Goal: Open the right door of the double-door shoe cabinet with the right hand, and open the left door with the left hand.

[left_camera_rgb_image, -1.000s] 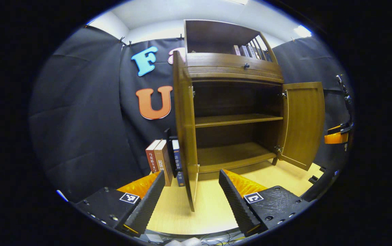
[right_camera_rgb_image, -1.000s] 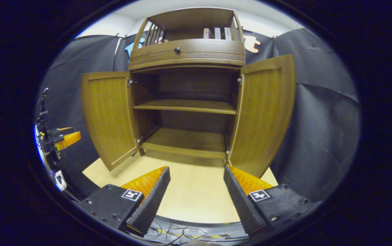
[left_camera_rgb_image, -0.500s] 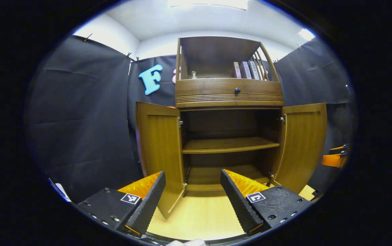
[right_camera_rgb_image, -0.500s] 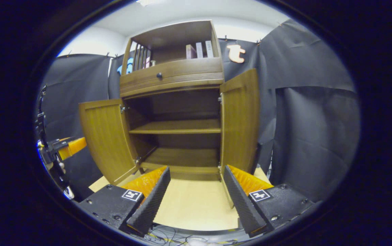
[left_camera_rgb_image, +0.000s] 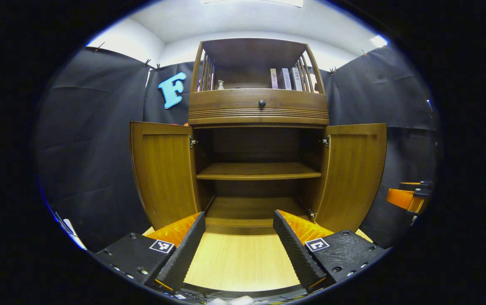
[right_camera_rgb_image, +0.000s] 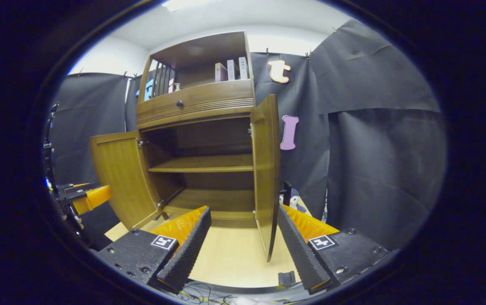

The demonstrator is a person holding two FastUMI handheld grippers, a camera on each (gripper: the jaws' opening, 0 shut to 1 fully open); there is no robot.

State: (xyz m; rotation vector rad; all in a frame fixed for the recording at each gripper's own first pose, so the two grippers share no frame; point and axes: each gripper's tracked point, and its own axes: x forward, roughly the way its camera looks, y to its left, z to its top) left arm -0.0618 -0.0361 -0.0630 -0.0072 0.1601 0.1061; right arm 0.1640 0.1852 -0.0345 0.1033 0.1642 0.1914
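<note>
The wooden shoe cabinet (left_camera_rgb_image: 259, 114) faces me in the left gripper view, with its left door (left_camera_rgb_image: 164, 169) and right door (left_camera_rgb_image: 353, 173) both swung wide. Two bare shelves show inside. My left gripper (left_camera_rgb_image: 238, 216) is open in front of the cabinet's base and touches nothing. In the right gripper view the right door (right_camera_rgb_image: 266, 169) stands edge-on, just above my open right gripper (right_camera_rgb_image: 243, 209), clear of both fingers. The left door (right_camera_rgb_image: 118, 178) hangs open farther left. The right gripper (left_camera_rgb_image: 408, 197) appears beyond the right door, and the left gripper (right_camera_rgb_image: 84, 197) beside the left door.
Above the doors is a drawer with a dark knob (left_camera_rgb_image: 261, 103). Books (left_camera_rgb_image: 285, 78) and a small bottle (left_camera_rgb_image: 221, 84) stand in the top shelf. The cabinet rests on a light wooden surface (left_camera_rgb_image: 243, 262). Cables (right_camera_rgb_image: 209, 292) lie at its front edge.
The left gripper view swung from the left door's edge to face the cabinet front. The right gripper view turned right, so the right door is now edge-on. Both grippers stayed open.
</note>
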